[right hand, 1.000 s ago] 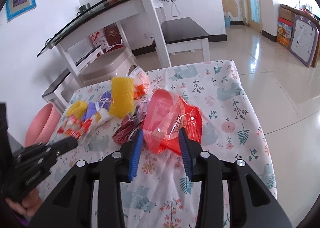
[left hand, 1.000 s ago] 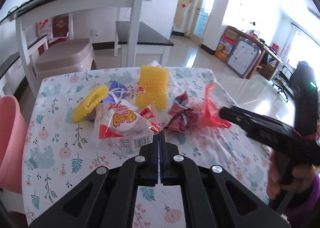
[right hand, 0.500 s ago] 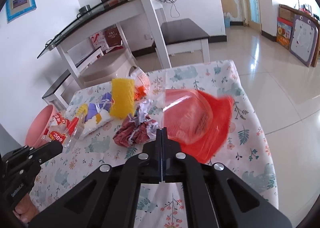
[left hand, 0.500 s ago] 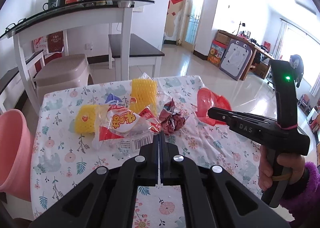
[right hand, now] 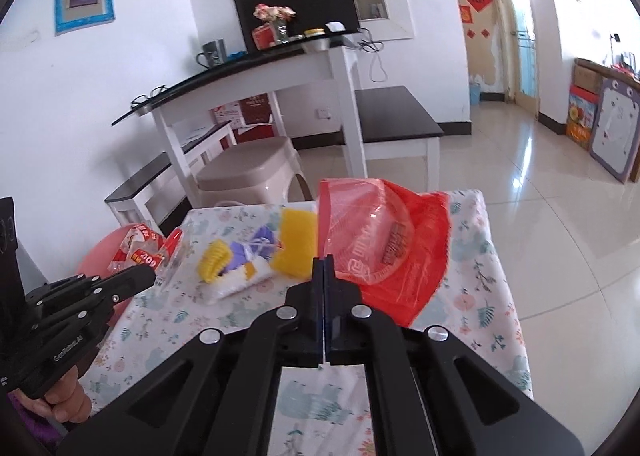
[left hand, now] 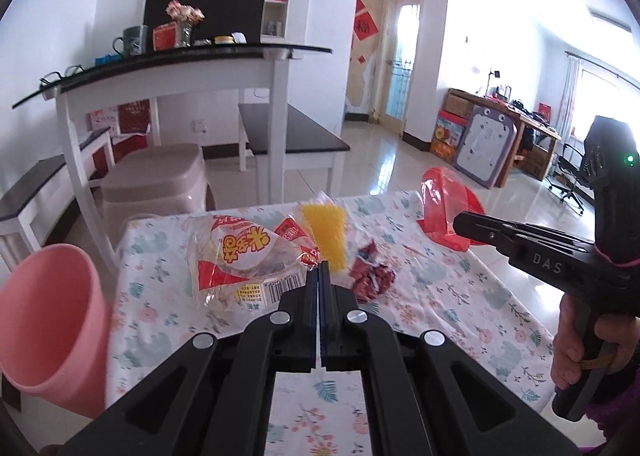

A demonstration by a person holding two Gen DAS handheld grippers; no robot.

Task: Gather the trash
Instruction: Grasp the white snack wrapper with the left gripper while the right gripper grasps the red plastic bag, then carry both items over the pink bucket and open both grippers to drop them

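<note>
Left gripper pinched tight on a clear crinkly snack wrapper with red-and-yellow print, lifted above the floral tablecloth, beside a pink plastic bin at the table's left edge. Right gripper clamped on a red translucent plastic bag, raised off the cloth. Left on the table: a yellow foam mesh sleeve, a rolled yellow mesh beside purple-and-white wrapping, a crumpled dark-red wrapper.
</note>
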